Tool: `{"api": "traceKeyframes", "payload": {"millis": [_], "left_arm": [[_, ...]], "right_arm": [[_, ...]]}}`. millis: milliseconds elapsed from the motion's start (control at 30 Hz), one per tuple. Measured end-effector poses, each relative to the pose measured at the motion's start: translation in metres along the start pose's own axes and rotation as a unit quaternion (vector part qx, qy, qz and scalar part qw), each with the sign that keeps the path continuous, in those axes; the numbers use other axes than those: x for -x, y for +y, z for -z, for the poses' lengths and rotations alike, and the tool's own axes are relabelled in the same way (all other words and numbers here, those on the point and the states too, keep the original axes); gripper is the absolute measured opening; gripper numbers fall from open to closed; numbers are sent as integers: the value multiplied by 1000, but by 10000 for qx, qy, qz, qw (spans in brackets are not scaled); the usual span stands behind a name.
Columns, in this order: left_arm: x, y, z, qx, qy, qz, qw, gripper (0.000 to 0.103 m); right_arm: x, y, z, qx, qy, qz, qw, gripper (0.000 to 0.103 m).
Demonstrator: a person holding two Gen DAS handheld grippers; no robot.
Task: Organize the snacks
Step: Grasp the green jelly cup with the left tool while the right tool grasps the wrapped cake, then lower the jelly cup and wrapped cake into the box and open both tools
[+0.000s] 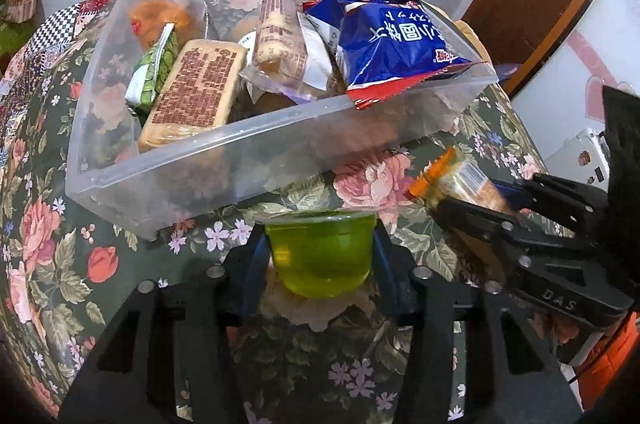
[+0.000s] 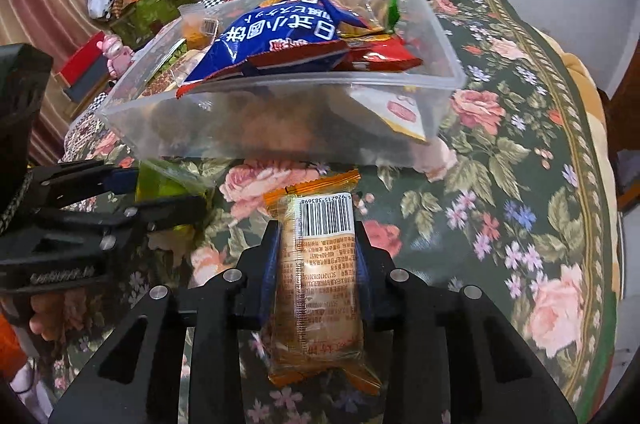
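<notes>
A: Checking left gripper (image 1: 320, 256): status?
B: Jaws pinch the green jelly cup (image 1: 322, 256) between them, above the floral desk (image 1: 48, 232), near the clear bin (image 1: 256, 152).
A: Right gripper (image 2: 316, 264)?
B: Jaws clamp the orange-wrapped snack (image 2: 316, 284) at mid-length, barcode end toward the bin.

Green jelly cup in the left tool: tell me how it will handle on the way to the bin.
The translucent green jelly cup looks rigid enough to hold shape between the left tool fingers. Its smooth, tapered plastic wall may slip if the grip loosens. The gel filling probably makes it heavy for its size, so a drop into the clear plastic bin could land hard.
</notes>
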State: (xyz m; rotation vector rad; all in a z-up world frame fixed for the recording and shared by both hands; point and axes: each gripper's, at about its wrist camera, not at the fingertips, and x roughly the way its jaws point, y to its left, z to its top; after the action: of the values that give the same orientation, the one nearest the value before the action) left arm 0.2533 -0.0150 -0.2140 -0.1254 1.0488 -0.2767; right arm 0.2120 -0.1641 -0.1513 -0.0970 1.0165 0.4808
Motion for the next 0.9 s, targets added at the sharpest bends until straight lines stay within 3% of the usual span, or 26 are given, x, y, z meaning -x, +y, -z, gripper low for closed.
{"api": "traceKeyframes", "payload": {"millis": [167,467,900], "left_arm": [[8,-5,3,-128,-117,-85,9998,48],[56,-9,5,-258,-574,-152,9979,46],[111,-5,-35,-201,-1312,-299,9907,46]], "right_arm": [[10,-3,3,-66,-108,65,9999,30],[41,-3,-10,-101,-587,146,9981,30],[77,-5,-55,-137,-1394,205,9899,30]]}}
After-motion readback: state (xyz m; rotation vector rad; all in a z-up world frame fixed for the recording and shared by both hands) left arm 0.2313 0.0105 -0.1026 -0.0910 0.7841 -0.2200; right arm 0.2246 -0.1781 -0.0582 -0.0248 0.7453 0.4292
